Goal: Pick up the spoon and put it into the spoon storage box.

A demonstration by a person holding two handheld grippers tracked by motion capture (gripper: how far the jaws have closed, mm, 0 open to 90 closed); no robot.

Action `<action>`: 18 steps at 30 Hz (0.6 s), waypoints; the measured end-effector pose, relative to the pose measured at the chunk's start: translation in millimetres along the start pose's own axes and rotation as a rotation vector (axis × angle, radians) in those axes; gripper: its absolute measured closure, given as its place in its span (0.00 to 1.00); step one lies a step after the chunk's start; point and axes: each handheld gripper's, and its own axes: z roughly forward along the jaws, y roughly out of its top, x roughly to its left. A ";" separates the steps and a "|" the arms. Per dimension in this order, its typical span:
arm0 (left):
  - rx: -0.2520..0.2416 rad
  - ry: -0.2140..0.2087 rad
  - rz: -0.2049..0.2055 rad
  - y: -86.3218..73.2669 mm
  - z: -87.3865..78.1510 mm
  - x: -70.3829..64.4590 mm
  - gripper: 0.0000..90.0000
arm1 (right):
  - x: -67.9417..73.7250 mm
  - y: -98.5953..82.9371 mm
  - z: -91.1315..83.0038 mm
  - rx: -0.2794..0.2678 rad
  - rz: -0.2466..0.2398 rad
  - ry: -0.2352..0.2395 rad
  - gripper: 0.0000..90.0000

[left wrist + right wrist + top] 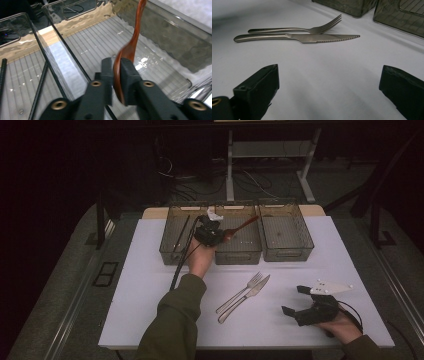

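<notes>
The left arm reaches toward 12 o'clock, its gripper over the middle bin, jaws clamped on a wooden spoon whose handle points to 2 o'clock. The right gripper rests at 5 o'clock, jaws wide apart. Its own view shows the knife's serrated edge beside the fork.

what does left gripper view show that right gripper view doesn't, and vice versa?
Left gripper view: the left gripper shut on a brown wooden spoon over a ribbed bin floor, with black chopsticks in the neighbouring bin. Right gripper view: a fork and knife side by side on the table, beyond open jaws. Both: clear bins.
</notes>
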 end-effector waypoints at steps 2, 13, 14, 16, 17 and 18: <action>0.000 -0.003 -0.001 -0.1 0.1 0.2 0.82 | 0.0 0.0 -0.1 -0.001 0.000 0.000 0.03; -0.022 -0.058 0.017 0.5 -5.1 2.1 0.68 | 0.0 0.0 0.0 0.000 0.000 0.000 0.03; -0.018 -0.065 0.028 0.8 -6.6 2.8 0.67 | 0.0 0.0 0.0 0.000 -0.001 0.000 0.03; -0.026 -0.082 0.034 1.0 -9.2 2.8 0.65 | 0.1 0.0 0.0 0.000 -0.001 0.001 0.03; -0.028 -0.088 0.041 1.3 -11.2 2.7 0.63 | 0.0 0.0 0.1 0.000 -0.001 0.001 0.03; -0.033 -0.093 0.050 1.5 -12.9 2.3 0.62 | 0.0 0.0 0.1 0.000 -0.001 0.002 0.03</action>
